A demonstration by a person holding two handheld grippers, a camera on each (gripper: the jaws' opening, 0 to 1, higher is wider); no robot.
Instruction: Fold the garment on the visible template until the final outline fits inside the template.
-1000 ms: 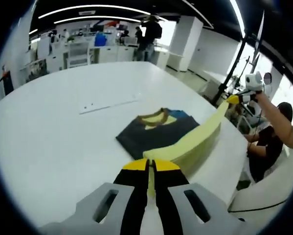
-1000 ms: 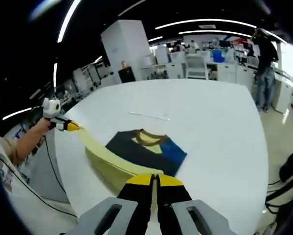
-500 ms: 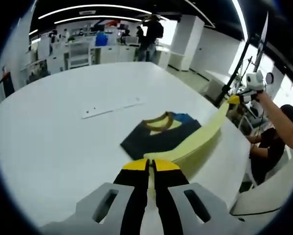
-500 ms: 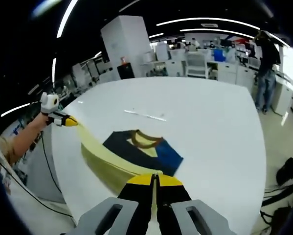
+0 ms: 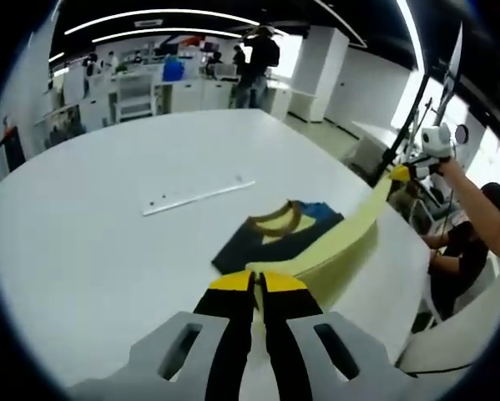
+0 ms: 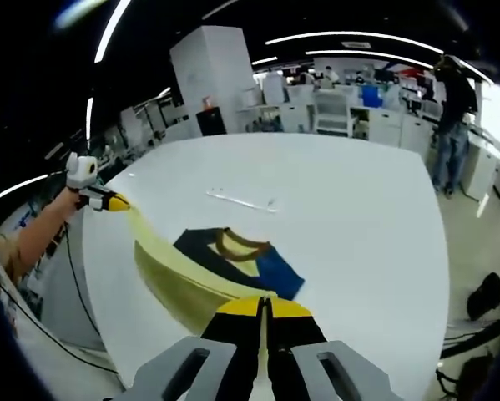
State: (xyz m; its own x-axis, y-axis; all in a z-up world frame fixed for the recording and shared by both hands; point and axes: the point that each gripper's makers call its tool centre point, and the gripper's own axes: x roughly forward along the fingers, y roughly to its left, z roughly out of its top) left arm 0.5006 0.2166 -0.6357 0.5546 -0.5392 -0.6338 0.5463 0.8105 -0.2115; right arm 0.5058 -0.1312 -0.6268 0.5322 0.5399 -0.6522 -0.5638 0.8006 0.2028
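In the left gripper view, the left gripper rises from the bottom centre with its jaws pressed together on the pale yellow hem of the garment. The garment is a T-shirt with a dark navy body, a blue panel and a brown collar; its collar end lies flat on the white bench at frame centre. The lifted yellow edge runs taut toward the upper right of the frame, where the right gripper clamps its far corner, held by a person's hand.

In the right gripper view, the right gripper sits at bottom centre, jaws closed on the same yellow edge. The garment lies at mid-frame, collar end pointing away from the camera. The yellow edge stretches to the left of the frame, where the left gripper pinches it (yellow tips visible).

A thin pale strip lies on the bench beyond the garment, apart from it. A standing person appears at upper right in the right gripper view.
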